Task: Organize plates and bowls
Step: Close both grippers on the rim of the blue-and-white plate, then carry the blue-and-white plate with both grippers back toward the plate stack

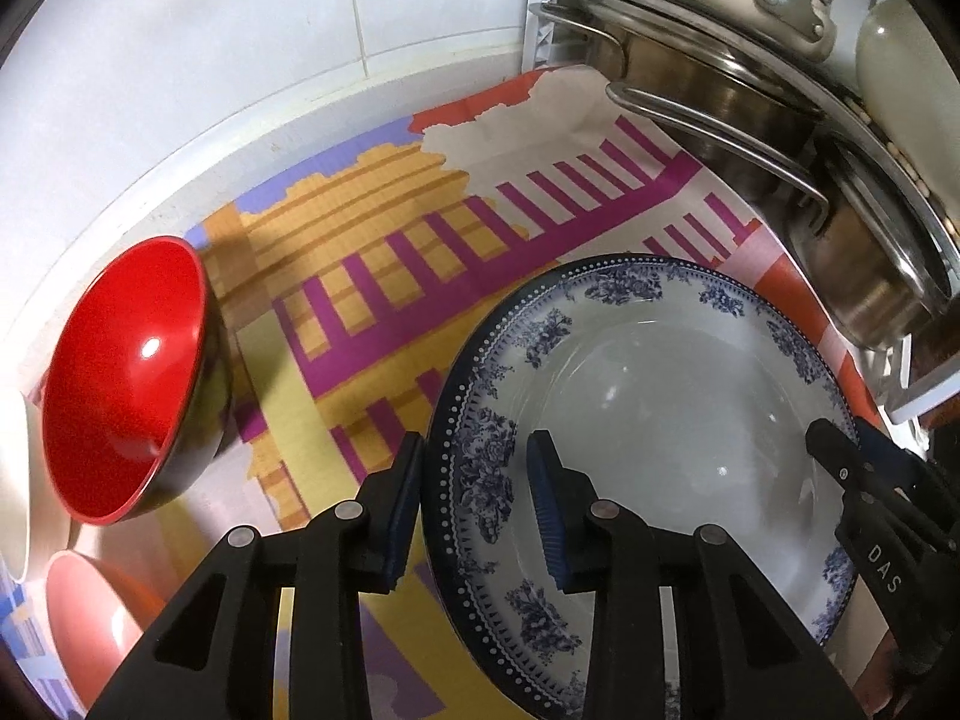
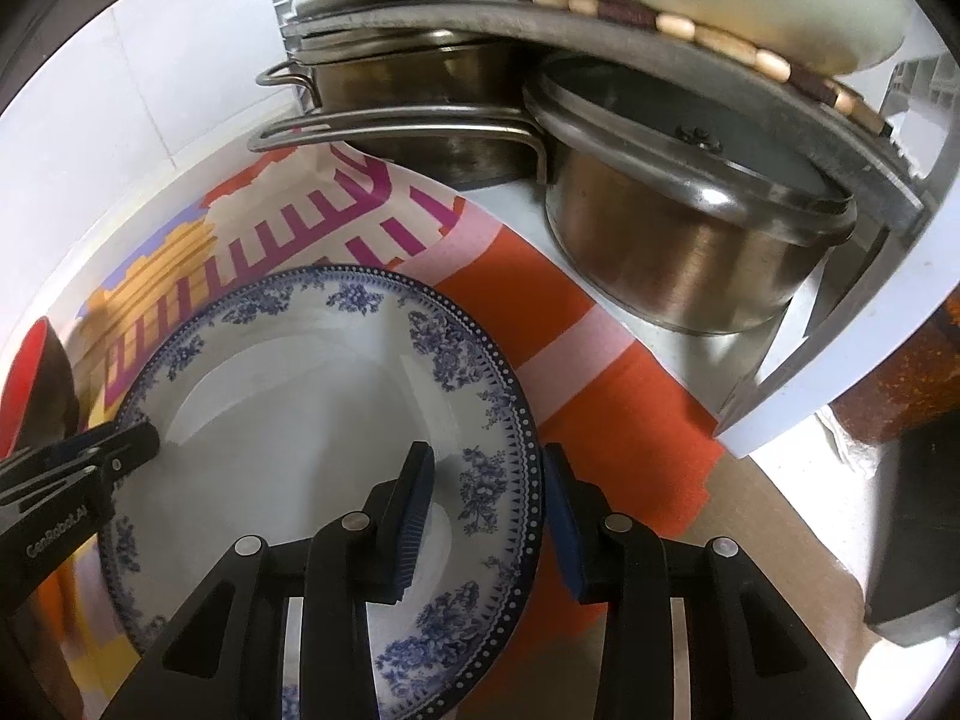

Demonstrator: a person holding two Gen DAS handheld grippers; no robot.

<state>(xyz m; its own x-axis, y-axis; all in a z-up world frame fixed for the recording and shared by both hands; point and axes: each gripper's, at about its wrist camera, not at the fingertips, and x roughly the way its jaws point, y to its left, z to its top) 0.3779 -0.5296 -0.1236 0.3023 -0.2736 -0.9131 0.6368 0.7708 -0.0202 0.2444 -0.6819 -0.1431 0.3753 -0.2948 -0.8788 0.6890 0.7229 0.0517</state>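
The left gripper [image 1: 480, 480] stands spread across the left rim of the blue-patterned plate [image 1: 660, 408], one finger on each side, not pressing it. The right gripper [image 2: 489, 498] straddles the opposite rim, equally parted. The plate rests on a colourful mat [image 1: 372, 276], with a red bowl [image 1: 126, 372] left and steel pots [image 2: 690, 228] behind.
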